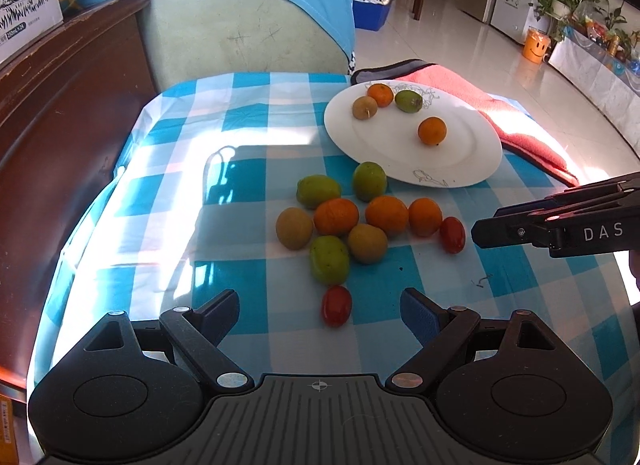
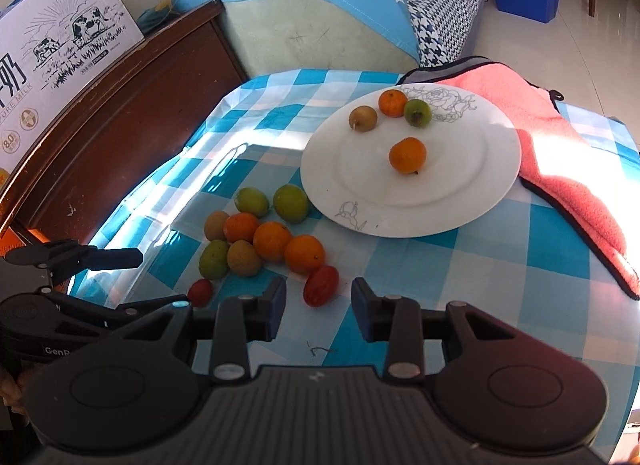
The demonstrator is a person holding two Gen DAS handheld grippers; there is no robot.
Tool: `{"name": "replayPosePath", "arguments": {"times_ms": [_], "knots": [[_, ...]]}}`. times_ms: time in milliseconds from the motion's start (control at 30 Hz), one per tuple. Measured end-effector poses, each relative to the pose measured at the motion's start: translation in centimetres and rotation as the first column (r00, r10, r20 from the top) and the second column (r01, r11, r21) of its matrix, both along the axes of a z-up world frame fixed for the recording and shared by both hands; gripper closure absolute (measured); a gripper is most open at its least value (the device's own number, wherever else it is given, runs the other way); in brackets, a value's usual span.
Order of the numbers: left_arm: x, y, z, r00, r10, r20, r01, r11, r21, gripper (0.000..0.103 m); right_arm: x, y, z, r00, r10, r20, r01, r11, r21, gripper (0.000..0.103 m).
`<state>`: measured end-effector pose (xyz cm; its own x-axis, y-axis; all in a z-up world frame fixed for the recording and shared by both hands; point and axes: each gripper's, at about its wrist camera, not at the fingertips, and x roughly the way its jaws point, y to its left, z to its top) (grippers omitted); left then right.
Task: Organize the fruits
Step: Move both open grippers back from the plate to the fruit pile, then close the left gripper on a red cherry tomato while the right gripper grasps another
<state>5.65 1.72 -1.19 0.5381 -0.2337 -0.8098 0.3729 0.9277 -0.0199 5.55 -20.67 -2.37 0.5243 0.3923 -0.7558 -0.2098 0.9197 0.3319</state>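
The white plate [image 1: 460,161] holds four fruits; ten lie on the checked cloth [image 1: 240,225] (two are red tomatoes). The left gripper [image 1: 320,305] gapes wide and the right gripper [image 2: 319,305] stands narrower, both empty.

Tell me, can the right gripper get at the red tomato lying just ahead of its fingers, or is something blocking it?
Probably yes. The right gripper is open and empty, and the red tomato lies on bare tablecloth just ahead of its gap. An orange touches its far side, but nothing blocks the near side.

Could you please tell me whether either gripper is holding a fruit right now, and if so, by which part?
Nothing is held. The left gripper and the right gripper both have open jaws with a red tomato lying free on the tablecloth ahead of each.
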Motion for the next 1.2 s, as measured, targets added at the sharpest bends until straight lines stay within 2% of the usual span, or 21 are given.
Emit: {"name": "replayPosePath", "arguments": {"times_ms": [367,733,800,867,1033,1200], "knots": [[-0.3,-0.6,-1.1,0.999,-0.041,-0.001,0.041,0.999,0.003,0.02,0.5,1.0,-1.3,1.0,0.015,-0.022,-0.016,0.999,-0.037,0.065],[0.3,-0.7,-1.9,1.0,-0.02,-0.012,0.019,1.0,-0.002,0.044,0.9,1.8,-1.7,0.999,0.027,-0.022,-0.028,0.998,-0.063,0.065],[0.5,-0.7,-2.1,1.0,-0.013,-0.019,0.013,1.0,0.001,0.053,0.9,1.9,-1.8,0.999,0.027,-0.021,-0.028,0.997,-0.065,0.065],[0.6,-0.8,-2.3,1.0,-0.012,-0.025,0.012,1.0,0.004,0.058,0.9,2.0,-1.9,0.999,0.028,-0.017,-0.029,0.997,-0.071,0.065],[0.5,-1.0,-2.5,1.0,-0.016,-0.015,0.016,1.0,0.019,0.063,0.9,2.3,-1.9,0.999,0.035,-0.006,-0.036,0.995,-0.096,0.066],[0.6,-0.9,-2.4,1.0,-0.013,-0.011,0.014,1.0,0.011,0.077,1.0,2.5,-2.0,0.999,0.035,0.003,-0.035,0.993,-0.113,0.066]]}}
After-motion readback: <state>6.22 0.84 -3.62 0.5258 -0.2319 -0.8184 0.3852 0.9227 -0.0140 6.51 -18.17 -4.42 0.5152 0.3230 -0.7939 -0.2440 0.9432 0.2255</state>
